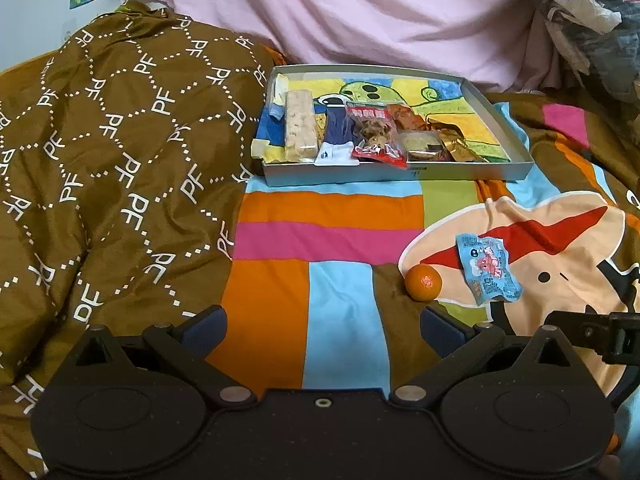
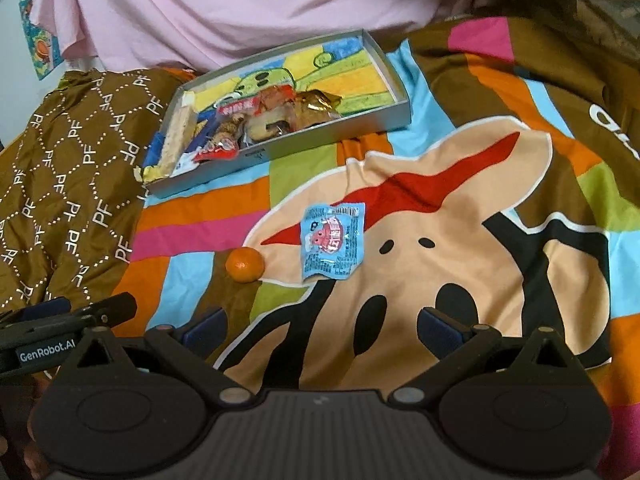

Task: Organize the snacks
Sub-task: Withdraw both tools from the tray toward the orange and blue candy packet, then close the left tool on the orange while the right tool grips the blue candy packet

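Note:
A shallow grey box (image 1: 400, 176) (image 2: 280, 148) lies on the colourful bedspread and holds several snack packets in a row. A small orange (image 1: 423, 282) (image 2: 244, 264) and a light-blue snack packet (image 1: 489, 269) (image 2: 331, 245) lie loose on the bedspread, nearer than the box. My left gripper (image 1: 322, 330) is open and empty, with the orange just beyond its right finger. My right gripper (image 2: 322, 330) is open and empty, a short way before the blue packet.
A brown quilt with a "PF" pattern (image 1: 100, 160) (image 2: 68, 168) is heaped to the left of the box. A pink sheet (image 1: 380, 12) (image 2: 240, 4) hangs behind it. Crumpled plastic bags (image 1: 588, 20) sit at the back right.

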Motion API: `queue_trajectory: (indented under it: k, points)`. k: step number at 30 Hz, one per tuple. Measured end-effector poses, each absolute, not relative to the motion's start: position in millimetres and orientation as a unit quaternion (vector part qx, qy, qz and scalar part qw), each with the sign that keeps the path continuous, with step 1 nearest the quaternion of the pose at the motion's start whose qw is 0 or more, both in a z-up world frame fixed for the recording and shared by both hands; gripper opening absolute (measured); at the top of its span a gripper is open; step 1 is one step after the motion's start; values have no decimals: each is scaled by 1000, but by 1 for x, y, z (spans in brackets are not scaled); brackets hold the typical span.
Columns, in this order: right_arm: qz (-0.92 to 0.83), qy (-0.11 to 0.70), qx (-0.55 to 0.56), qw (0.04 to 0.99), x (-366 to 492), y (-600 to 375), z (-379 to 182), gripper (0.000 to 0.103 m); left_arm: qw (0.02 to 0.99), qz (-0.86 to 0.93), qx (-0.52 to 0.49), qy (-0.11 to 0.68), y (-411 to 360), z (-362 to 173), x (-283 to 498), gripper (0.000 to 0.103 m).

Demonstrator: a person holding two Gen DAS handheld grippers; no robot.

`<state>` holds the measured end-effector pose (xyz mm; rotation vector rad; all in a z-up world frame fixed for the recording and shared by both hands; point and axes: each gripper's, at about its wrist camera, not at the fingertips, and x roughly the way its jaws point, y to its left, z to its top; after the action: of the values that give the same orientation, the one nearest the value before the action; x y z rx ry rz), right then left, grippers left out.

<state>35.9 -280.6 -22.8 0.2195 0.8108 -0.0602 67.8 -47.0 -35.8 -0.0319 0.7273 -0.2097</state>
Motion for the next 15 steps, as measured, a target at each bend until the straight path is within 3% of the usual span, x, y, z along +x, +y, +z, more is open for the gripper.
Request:
queue_trajectory:
  k: [15]
  points:
    - [4,397,30,917,71,-285,-10,103,937,-113,-11,330,-61,-42,87,102]
